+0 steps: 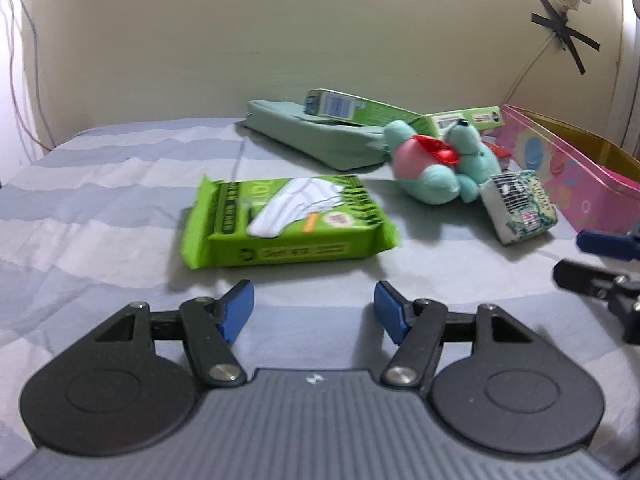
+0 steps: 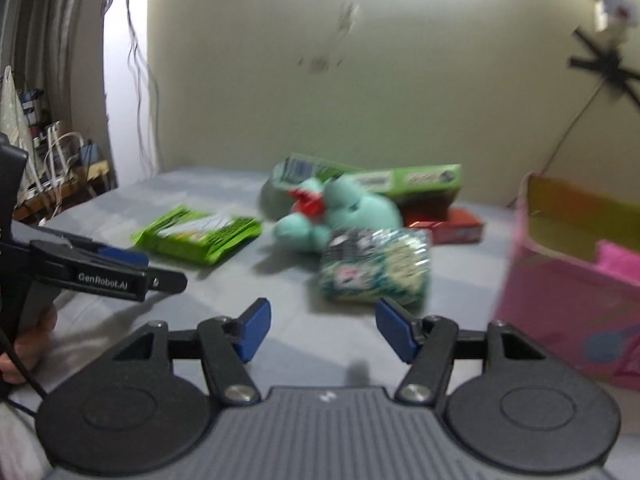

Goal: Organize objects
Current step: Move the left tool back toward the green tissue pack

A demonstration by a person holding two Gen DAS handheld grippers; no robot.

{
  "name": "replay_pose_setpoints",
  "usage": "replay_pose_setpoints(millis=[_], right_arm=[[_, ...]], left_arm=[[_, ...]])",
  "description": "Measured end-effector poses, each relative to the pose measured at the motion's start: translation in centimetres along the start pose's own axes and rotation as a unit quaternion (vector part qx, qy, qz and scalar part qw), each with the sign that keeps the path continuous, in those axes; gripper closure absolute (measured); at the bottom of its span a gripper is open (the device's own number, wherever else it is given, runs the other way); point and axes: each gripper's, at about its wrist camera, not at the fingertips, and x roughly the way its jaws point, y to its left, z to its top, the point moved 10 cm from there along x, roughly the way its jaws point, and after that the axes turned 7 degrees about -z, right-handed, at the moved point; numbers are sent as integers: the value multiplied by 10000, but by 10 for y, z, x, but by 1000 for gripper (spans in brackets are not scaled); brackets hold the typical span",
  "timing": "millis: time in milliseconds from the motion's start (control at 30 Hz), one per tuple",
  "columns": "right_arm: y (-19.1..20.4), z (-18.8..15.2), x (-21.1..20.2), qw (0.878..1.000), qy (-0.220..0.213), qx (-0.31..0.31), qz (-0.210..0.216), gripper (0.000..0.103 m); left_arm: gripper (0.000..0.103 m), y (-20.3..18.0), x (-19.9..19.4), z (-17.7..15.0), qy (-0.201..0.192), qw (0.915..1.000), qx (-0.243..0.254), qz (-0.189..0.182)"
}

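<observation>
Nearest in the left wrist view, the left gripper (image 1: 314,312) hangs over the striped bedsheet (image 1: 100,184) with its blue pads apart and nothing between them. It lines up just short of the green tissue pack (image 1: 286,222), which lies flat on the bed, apparently the next thing to be picked.

In the right wrist view, the right gripper (image 2: 323,330) is likewise released and empty, aimed at a small patterned packet (image 2: 376,268) just beyond its pads.

Behind these lies a teal plush toy (image 1: 440,164) on its side, leaning against the loose pile. Farther back, two green boxes (image 1: 352,108) rest on a folded teal cloth (image 1: 304,136), with a red box (image 2: 452,226) beside them.

At the right stands an open pink box (image 2: 568,292), probably where the clutter is meant to go.
</observation>
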Motion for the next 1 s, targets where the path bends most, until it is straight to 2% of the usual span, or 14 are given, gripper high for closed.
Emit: replay_pose_setpoints(millis=[200,300,433,567,600,700,767,1000], right_arm=[[33,-3,28,9978,549,-70,368,43],[39,0,37,9960,684,191,543,41],[43,7,49,9935,727,555,684,37],[52,11,55,9917,733,664,822,36],[55,11,56,9908,741,695,892,36],[61,15,61,9889,752,786,1009,36],[64,17,65,9876,766,875,1052,36],[69,19,67,9879,752,901,1018,36]], left_arm=[[34,25,-11,-4,-30,9998,17,207],[30,37,-16,-6,-15,9996,-47,269],[30,57,-24,-8,9,9991,-276,333],[29,79,-34,-12,53,9972,-394,631],[25,85,-36,-12,60,9965,-408,729],[17,105,-45,-9,-21,9913,-329,1276],[17,118,-48,-5,-58,9882,-307,1501],[17,147,-51,12,-180,9836,-485,1728]])
